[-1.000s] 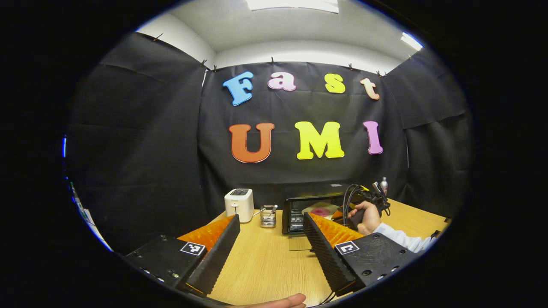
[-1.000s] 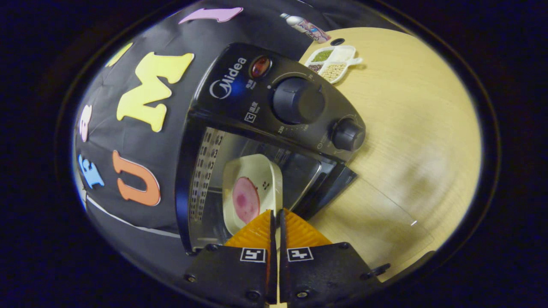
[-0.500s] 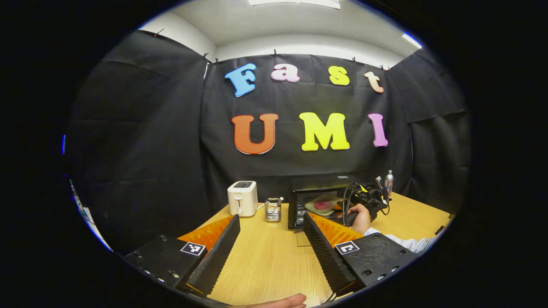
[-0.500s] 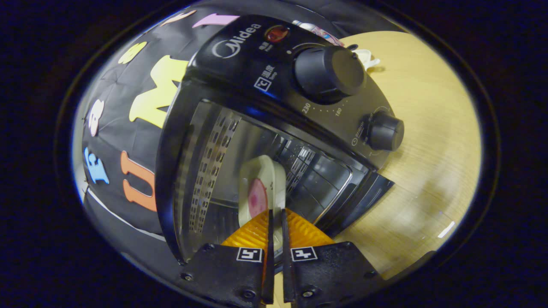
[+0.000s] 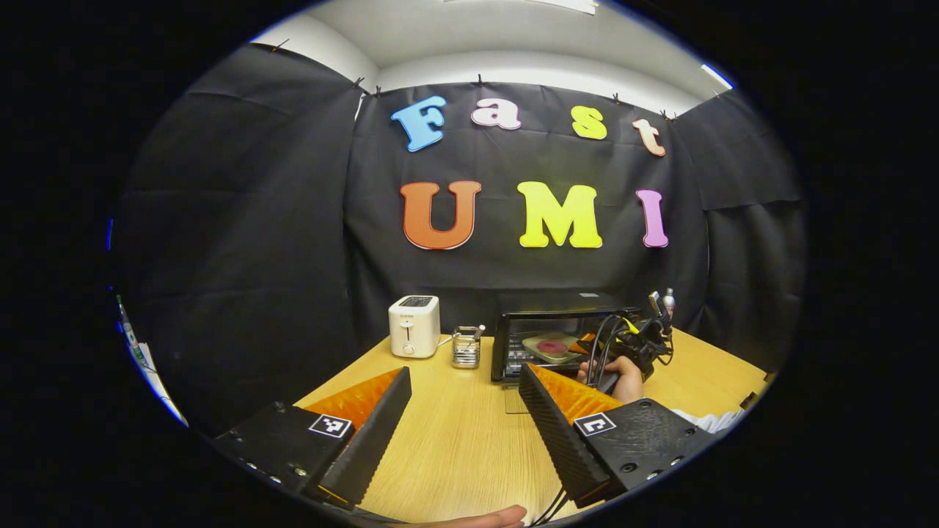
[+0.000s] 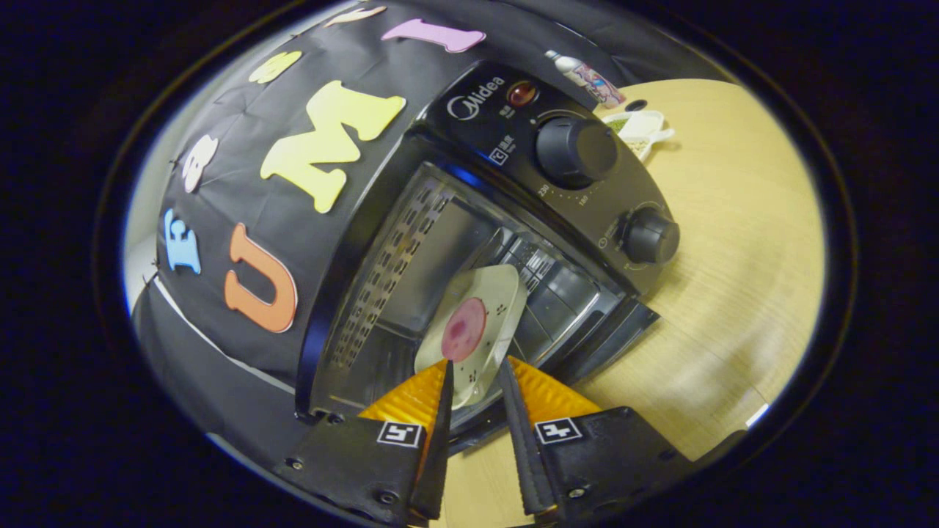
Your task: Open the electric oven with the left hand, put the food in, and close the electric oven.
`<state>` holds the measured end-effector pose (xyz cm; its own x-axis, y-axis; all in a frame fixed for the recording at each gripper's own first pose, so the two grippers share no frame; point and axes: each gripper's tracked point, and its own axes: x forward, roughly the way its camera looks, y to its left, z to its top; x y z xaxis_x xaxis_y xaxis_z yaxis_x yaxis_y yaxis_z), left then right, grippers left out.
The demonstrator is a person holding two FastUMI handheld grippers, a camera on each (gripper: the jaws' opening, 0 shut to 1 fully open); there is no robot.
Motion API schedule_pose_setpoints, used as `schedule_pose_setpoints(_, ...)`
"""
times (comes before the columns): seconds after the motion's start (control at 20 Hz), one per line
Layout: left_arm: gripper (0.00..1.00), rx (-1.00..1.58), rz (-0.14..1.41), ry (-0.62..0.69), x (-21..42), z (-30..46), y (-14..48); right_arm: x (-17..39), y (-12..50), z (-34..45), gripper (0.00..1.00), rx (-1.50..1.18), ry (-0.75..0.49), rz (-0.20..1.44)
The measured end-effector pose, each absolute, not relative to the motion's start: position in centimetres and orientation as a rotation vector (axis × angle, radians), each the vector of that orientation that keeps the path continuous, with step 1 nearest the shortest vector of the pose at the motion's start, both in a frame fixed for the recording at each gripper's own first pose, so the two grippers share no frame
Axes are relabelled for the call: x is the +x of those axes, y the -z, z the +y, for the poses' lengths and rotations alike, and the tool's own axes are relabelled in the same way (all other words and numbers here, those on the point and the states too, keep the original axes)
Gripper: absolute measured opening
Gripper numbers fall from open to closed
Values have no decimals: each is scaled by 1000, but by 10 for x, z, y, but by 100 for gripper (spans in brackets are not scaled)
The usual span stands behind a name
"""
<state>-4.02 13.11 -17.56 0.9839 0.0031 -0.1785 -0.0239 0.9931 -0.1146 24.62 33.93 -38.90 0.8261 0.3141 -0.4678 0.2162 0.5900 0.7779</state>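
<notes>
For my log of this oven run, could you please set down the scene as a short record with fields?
oven: on the wooden table, door open
plate: cream, square, with a pink slice of food; inside the oven cavity
right gripper: at the oven mouth, fingers parted on either side of the plate's near edge; contact cannot be told
left gripper: open, holding nothing, back over the table
toaster: white, left of the oven
wire holder: between toaster and oven
task stage: food in, door not yet closed
</notes>
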Motion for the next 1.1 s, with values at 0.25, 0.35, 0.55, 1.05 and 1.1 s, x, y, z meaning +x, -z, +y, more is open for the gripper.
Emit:
schedule_pose_setpoints(0.25, 94, -118, 169, -14, -46, 127, 169, 228, 372, 334, 52, 894, -114, 565)
schedule_pose_setpoints(0.35, 94, -119, 168, -11, -50, 124, 167, 215, 363, 334, 61, 843, -144, 551)
schedule_pose_setpoints(0.55, 94, -112, 183, -15, -55, 122, 172, 193, 347, 323, 78, 697, -176, 502)
schedule_pose_setpoints(1.05, 92, -148, 272, -80, -62, 132, 207, 113, 243, 288, 94, 396, -291, 318)
schedule_pose_setpoints(1.1, 92, -152, 283, -76, -62, 130, 210, 105, 231, 280, 94, 365, -297, 295)
